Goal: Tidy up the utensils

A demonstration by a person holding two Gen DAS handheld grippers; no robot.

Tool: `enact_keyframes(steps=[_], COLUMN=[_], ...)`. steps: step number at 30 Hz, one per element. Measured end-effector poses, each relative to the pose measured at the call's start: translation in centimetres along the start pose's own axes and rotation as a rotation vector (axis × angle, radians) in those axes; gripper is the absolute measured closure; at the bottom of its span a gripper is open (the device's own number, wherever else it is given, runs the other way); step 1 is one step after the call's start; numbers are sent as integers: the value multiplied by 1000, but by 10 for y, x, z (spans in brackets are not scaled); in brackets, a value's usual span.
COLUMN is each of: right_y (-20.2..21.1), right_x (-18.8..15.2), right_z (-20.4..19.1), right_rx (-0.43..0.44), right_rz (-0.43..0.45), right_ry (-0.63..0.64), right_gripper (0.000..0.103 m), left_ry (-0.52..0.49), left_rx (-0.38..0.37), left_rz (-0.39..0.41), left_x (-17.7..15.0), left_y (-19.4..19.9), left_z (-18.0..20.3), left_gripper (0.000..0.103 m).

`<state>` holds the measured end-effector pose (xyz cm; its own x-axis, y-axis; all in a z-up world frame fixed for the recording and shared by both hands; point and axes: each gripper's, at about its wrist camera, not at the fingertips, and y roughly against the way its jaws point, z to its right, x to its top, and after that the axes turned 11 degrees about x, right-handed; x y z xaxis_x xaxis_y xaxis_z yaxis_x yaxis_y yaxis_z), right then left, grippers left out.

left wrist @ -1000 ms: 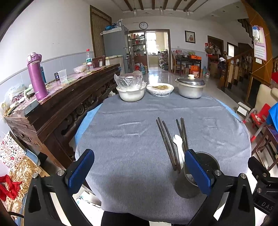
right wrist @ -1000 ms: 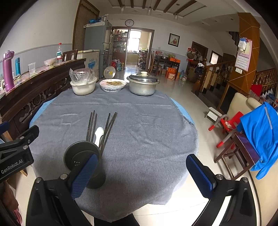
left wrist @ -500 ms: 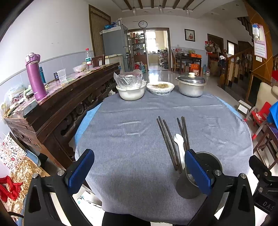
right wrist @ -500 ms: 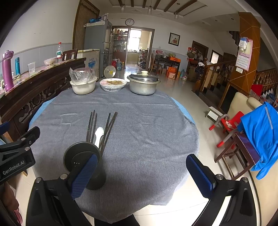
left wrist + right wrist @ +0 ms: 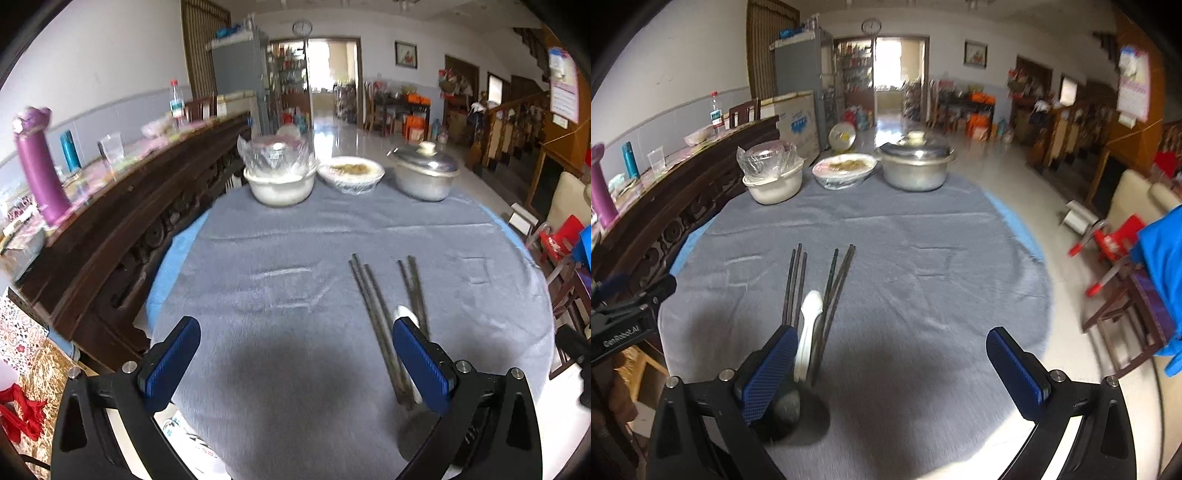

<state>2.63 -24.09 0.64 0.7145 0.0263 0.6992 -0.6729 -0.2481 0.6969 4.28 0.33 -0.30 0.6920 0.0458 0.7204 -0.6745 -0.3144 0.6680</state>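
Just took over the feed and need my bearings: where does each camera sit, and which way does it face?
Left wrist: on the left gripper, low over the near table edge, facing the covered bowls; its open blue fingers show.
Right wrist: on the right gripper, same heading; its open fingers and the other gripper's black body at far left show.
Shared: chopsticks, white spoon, dark holder, lidded pot.

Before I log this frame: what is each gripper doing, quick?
Left gripper: jaws open, holding nothing.
Right gripper: jaws open, holding nothing.
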Motion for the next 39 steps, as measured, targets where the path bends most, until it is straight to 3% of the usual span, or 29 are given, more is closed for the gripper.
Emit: enact_keyframes(steps=[6, 9, 11, 13, 16, 19, 26, 29, 30, 32, 36, 39], right_y=[-83, -123, -148, -176, -218, -249, -299, -311, -311, -315, -314, -298], right_x=[50, 68, 77, 85, 94, 99, 99, 98, 99, 99, 99, 100], right_z=[27, 28, 23, 17, 9, -1, 0, -1, -3, -7, -2, 12], right_rx=[174, 263, 303, 345, 397, 368, 319, 318, 316, 320, 344, 397], right_rz=[-133, -181, -206, -241, -301, -354, -449, -471, -461, -465, -437, -366], right_ry=[-80, -102, -100, -101, -120, -104, -144, -142, -134, -104, -105, -140], right_gripper=[3, 20, 35, 47, 60, 66, 68, 76, 78, 93, 95, 96], left_ry=[26, 49, 65, 86, 98, 89, 87, 89, 86, 79, 88, 81], left_rx=[-61, -117, -143, -162, -186, -208, -264, -267, -271, -278, -310, -327], left_rz=[-177, -255, -302, -332, -346, -354, -417, -430, -434, -442, -482, -504], left_x=[30, 41, 45, 48, 51, 55, 72, 79, 81, 85, 93, 96], left_y=[-82, -119, -138, -151, -157, -161, -186, -195, -198, -201, -212, -220], left_z=[9, 14, 18, 19, 22, 25, 35, 42, 45, 51, 65, 78], left_gripper=[0, 12, 31, 39, 40, 40, 40, 40, 40, 40, 41, 49])
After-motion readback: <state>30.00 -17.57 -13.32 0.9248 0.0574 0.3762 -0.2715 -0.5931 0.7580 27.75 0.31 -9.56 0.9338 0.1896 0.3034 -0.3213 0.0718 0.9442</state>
